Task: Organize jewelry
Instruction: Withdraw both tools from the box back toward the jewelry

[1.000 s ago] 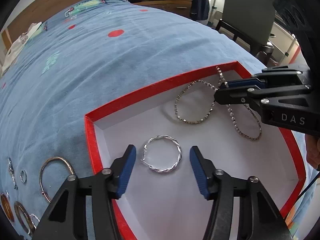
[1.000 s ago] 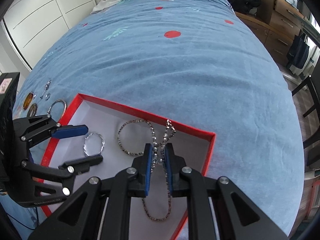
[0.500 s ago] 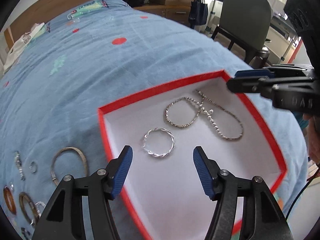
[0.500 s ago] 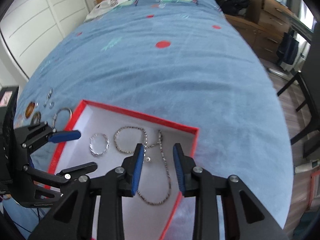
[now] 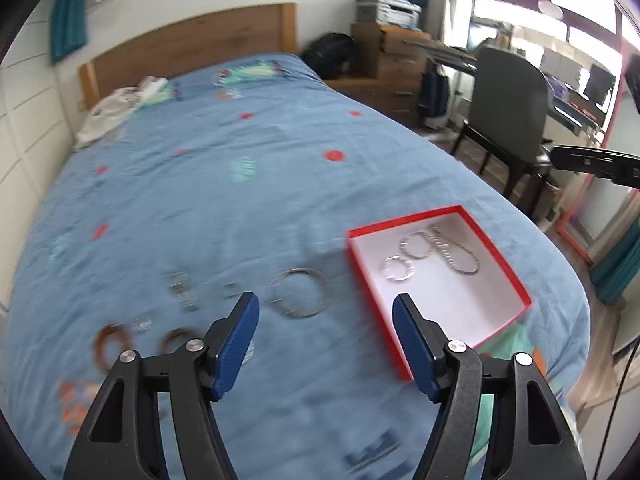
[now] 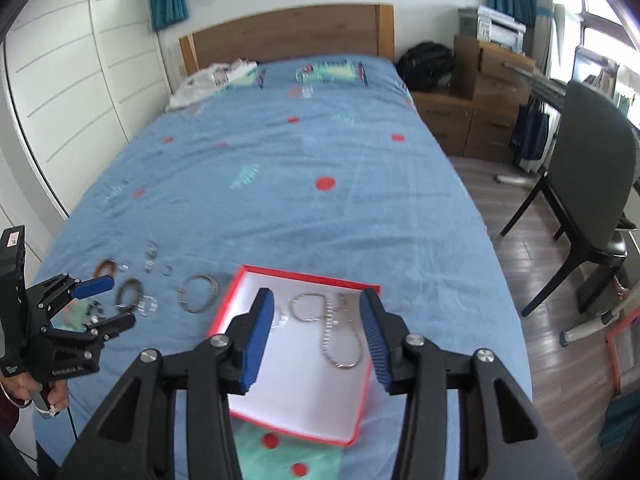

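Observation:
A red box (image 5: 516, 268) (image 6: 296, 274) with a white floor lies on the blue bedspread. Inside it rest a twisted silver bangle (image 5: 397, 270), a beaded bracelet (image 5: 416, 244) (image 6: 306, 308) and a long silver chain (image 5: 460, 258) (image 6: 340, 340). Left of the box lie a plain silver bangle (image 5: 298, 292) (image 6: 198, 294), brown rings (image 5: 110, 340), a small ring and clips. My left gripper (image 5: 326, 340) (image 6: 110, 302) hangs high above the loose pieces, its jaws opening with nothing between them. My right gripper (image 6: 316, 336) hangs high over the box, jaws opening and empty.
The bed (image 6: 280, 160) has a wooden headboard (image 6: 288, 36) and white clothing (image 6: 212, 78) near it. A dark chair (image 6: 580, 184), a wooden dresser (image 6: 480, 92) and a black bag (image 6: 426, 64) stand to the right. A hand (image 6: 44, 396) holds the left gripper's handle.
The right gripper let go of the long chain, which now lies in the box. Both grippers rose well away from the box and opened wider; the left one swung left over the loose jewelry.

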{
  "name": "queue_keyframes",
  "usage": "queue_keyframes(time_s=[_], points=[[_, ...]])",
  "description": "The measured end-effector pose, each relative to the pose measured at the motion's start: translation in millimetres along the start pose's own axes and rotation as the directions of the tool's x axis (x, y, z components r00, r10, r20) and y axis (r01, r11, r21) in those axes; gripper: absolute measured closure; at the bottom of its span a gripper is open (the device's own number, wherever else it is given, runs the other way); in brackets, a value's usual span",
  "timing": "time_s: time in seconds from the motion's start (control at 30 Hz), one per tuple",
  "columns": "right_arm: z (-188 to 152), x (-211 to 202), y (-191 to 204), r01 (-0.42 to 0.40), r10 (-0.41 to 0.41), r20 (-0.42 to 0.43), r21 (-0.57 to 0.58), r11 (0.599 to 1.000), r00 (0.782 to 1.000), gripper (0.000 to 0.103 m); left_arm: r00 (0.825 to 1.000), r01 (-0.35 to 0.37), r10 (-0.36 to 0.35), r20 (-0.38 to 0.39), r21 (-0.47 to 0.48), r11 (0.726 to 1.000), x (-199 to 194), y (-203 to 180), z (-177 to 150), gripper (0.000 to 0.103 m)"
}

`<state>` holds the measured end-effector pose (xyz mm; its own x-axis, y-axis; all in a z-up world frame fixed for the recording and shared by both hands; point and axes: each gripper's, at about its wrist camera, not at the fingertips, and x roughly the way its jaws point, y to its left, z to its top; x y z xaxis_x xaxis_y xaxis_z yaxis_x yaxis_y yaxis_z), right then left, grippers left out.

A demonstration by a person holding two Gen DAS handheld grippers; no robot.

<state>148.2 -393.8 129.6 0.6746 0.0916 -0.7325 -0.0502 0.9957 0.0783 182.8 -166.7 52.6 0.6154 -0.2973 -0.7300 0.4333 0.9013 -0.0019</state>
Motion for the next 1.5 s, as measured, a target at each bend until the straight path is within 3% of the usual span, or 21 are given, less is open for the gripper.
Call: queue_keyframes(time_s=[0.1, 0.4, 0.73, 1.0, 1.3, 1.5], points=[[-3, -31, 28, -0.017, 0.017, 0.042, -0.009, 1.000, 0.999, 0.059, 0.998, -0.058, 0.059, 0.028, -0.032, 0.998, -40, 33, -16, 0.016], [-17, -91, 103, -0.060, 0.067, 0.121, -0.063, 0.996, 0.990, 0.053, 0.971, -0.203, 0.220, 0.094, -0.167, 0.965, -137, 134, -70, 0.012], [-37, -126, 165, -0.094, 0.103, 0.172, -0.061, 0.994, 0.980, 0.047, 0.946, -0.239, 0.286, 0.153, -0.268, 0.933, -197, 193, -109, 0.008], [-43, -111, 186, -0.085, 0.087, 0.205, -0.021, 0.996, 0.975, 0.042, 0.948, -0.246, 0.292, 0.125, -0.288, 0.925, -179, 210, -132, 0.004], [-60, -47, 207, -0.078, 0.085, 0.123, -0.057, 0.995, 0.989, 0.041, 0.962, -0.251, 0.272, 0.032, -0.293, 0.922, -110, 212, -160, 0.004], [-76, 0, 221, -0.127, 0.131, 0.050, -0.069, 0.989, 0.990, 0.041, 0.966, -0.253, 0.258, -0.022, -0.287, 0.924, -71, 214, -174, 0.004]])
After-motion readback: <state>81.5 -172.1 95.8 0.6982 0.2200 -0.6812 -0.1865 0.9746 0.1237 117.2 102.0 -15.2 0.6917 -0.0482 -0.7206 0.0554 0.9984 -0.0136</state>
